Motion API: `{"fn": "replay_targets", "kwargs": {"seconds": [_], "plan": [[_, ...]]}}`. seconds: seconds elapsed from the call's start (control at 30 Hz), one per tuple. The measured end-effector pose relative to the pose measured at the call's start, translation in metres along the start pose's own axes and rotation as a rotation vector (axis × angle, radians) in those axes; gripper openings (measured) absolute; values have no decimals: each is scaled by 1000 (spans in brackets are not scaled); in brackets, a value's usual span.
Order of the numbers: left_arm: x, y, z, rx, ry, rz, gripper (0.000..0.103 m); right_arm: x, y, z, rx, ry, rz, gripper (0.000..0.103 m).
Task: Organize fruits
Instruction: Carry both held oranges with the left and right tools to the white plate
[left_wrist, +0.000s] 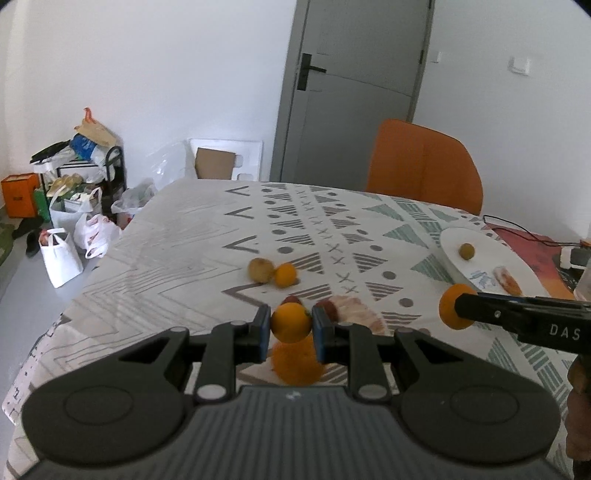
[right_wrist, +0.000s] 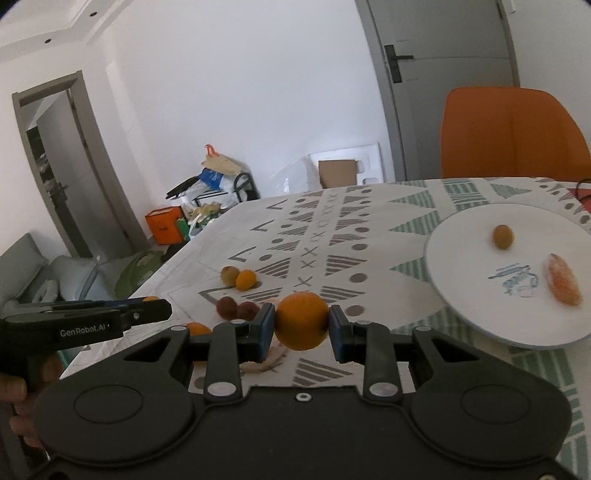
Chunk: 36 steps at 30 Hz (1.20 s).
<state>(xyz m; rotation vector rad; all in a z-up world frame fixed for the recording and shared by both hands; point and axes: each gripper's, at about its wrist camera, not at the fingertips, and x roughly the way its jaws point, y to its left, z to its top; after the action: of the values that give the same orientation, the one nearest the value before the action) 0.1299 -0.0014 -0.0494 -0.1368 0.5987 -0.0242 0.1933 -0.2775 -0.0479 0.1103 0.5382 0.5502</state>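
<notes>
A small orange fruit (left_wrist: 290, 322) is pinched between the pads of the left gripper (left_wrist: 290, 326), raised above the patterned tablecloth (left_wrist: 166, 240). A larger orange (right_wrist: 302, 320) is clamped in the right gripper (right_wrist: 302, 326), near the white plate (right_wrist: 461, 295). On that plate a brown fruit (right_wrist: 502, 237) and an orange segment (right_wrist: 563, 279) are noted.

Both grippers: matte black bodies, ribbed top plate, round caps either side, silver pivot screws on the linkages, blue pads on the fingers. Left gripper (left_wrist: 291, 326) reads "GenRobot.AI" in white along its side, right gripper (right_wrist: 302, 326) "DAS".
</notes>
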Motion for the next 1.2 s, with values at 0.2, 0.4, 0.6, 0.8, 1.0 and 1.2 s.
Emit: {"fn": "replay_targets", "kwargs": {"seconds": [0.2,0.4,0.6,0.8,1.0,1.2], "plan": [[1,-21,3,38,-8,-20,22,-12,-14,-2,20,-23,-18,29],[7,-40,7,63,-7,-46,22,-23,-33,-2,41,-40,-46,29],[17,-65,11,97,-8,-72,22,-31,-55,-3,72,-59,-79,29],[28,-91,16,140,-1,-100,22,-36,-83,-4,117,-72,-106,29],[43,-112,21,168,8,-118,22,-37,-110,-5,163,-72,-136,30],[57,-131,24,196,21,-138,22,-37,-129,-6,185,-75,-157,29]]}}
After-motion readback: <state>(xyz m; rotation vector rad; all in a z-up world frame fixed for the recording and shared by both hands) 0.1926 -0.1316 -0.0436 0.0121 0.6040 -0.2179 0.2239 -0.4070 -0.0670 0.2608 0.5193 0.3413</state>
